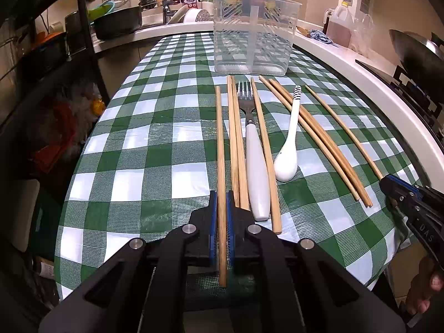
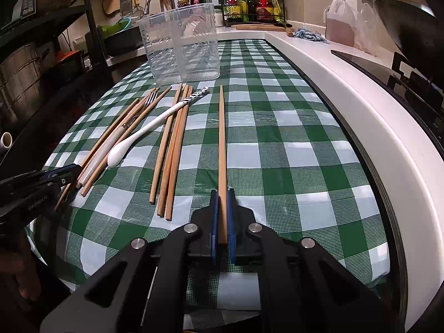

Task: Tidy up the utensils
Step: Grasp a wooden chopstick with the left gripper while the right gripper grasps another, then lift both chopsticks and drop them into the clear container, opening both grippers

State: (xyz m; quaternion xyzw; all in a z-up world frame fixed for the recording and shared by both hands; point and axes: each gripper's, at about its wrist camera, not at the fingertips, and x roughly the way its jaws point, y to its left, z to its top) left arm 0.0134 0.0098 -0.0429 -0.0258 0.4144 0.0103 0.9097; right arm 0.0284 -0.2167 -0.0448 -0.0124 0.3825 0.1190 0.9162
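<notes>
My left gripper (image 1: 222, 202) is closed on one wooden chopstick (image 1: 220, 149), the leftmost of the row, near the front edge of the table (image 1: 133, 144). My right gripper (image 2: 222, 202) clamps another chopstick (image 2: 222, 144), which lies alone toward the right edge. Between them, on the green checked cloth, rest more chopsticks (image 2: 172, 149), a fork with white handle (image 1: 256, 166) and a white ceramic spoon (image 1: 288, 149). The clear plastic utensil holder (image 1: 254, 33) stands at the far edge.
</notes>
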